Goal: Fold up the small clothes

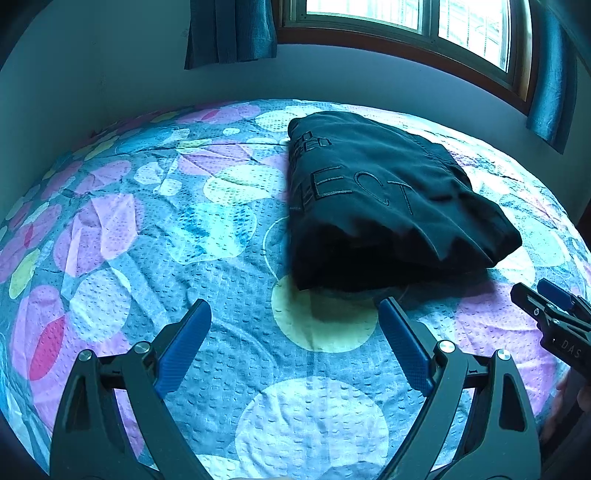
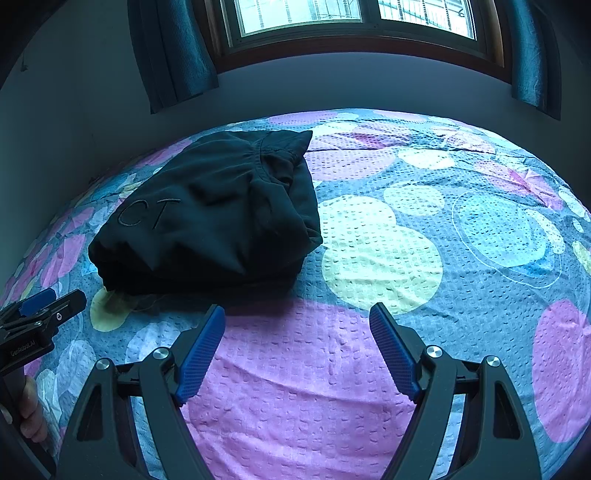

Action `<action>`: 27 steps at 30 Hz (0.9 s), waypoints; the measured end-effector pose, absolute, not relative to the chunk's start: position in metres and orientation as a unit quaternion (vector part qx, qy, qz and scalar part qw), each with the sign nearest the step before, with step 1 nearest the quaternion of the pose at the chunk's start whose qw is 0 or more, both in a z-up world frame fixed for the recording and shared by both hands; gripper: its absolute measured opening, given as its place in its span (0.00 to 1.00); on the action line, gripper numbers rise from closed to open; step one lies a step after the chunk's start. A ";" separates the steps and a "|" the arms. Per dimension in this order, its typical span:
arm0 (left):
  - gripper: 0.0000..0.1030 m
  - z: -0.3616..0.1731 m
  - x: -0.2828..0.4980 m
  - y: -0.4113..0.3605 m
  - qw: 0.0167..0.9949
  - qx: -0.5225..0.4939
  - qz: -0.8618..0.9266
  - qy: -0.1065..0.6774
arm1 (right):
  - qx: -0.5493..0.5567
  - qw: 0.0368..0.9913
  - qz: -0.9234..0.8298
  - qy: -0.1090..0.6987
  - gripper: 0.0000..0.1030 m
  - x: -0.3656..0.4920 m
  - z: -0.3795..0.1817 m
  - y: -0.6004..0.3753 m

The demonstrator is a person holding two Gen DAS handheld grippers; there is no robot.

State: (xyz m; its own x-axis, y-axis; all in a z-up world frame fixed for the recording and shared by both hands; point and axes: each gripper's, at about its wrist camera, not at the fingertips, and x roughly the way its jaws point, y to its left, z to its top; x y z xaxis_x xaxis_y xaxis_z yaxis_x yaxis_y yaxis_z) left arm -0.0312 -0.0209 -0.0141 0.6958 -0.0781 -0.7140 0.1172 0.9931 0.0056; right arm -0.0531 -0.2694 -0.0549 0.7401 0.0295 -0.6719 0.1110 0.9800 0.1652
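lying folded on the bedspread (image 1: 110, 229), the black garment (image 1: 376, 192) faces both grippers, left gripper (image 1: 295, 317) and right gripper (image 2: 297, 319), spread empty.

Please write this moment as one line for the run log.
left gripper: open, empty | right gripper: open, empty | black garment: folded, lying on bedspread | contact: none

Two wrist-mounted fisheye views, each looking forward and downward along its own gripper's fingers toward the wall and window (image 1: 424, 22) beyond the far edge of the bed (image 1: 221, 258). The left wrist view sits near the dark folded garment (image 1: 380, 192), with the right gripper (image 1: 543, 299) at its right margin. The right wrist view sees the same garment to its left, with the left gripper (image 2: 55, 302) at its left margin.
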 end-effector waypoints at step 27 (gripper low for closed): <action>0.98 -0.015 -0.033 -0.029 0.918 0.039 -0.067 0.388 | 0.098 0.926 -0.020 0.364 0.77 -0.054 -0.058 -0.268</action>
